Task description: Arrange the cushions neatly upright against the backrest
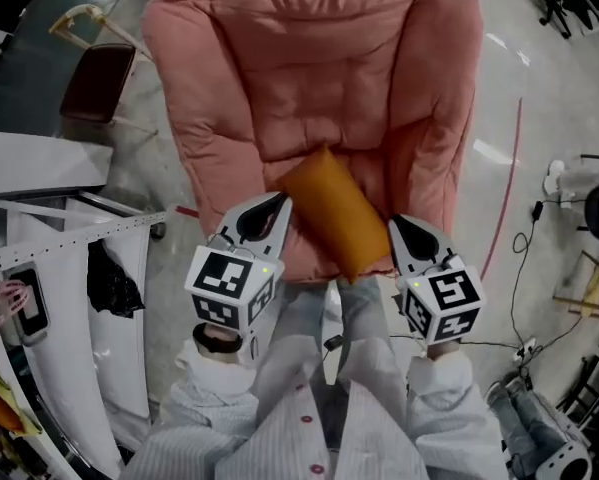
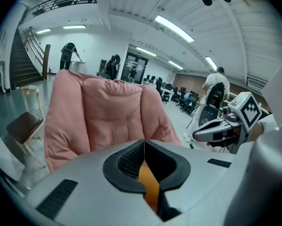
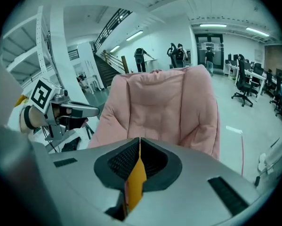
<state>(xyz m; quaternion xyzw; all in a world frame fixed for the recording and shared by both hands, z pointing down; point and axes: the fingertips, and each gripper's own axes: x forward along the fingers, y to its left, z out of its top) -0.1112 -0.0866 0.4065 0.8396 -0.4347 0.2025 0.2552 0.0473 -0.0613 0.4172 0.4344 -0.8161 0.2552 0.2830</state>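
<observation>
An orange cushion [image 1: 331,211] lies slanted over the front of the seat of a pink padded armchair [image 1: 319,78]. My left gripper [image 1: 277,204] is shut on the cushion's left edge. My right gripper [image 1: 395,224] is shut on its right edge. Orange fabric [image 2: 150,186] shows pinched between the closed jaws in the left gripper view. The right gripper view shows the same orange fabric [image 3: 135,181] caught in its jaws. The armchair's backrest [image 2: 113,112] rises straight ahead of both grippers, and its backrest [image 3: 165,108] carries no cushion.
A small brown-seated chair [image 1: 97,80] stands to the armchair's left. White metal frames [image 1: 69,258] crowd the near left. Cables [image 1: 524,258] and gear lie on the floor at right, with a red line [image 1: 507,183] beside the armchair. People stand far off in the hall.
</observation>
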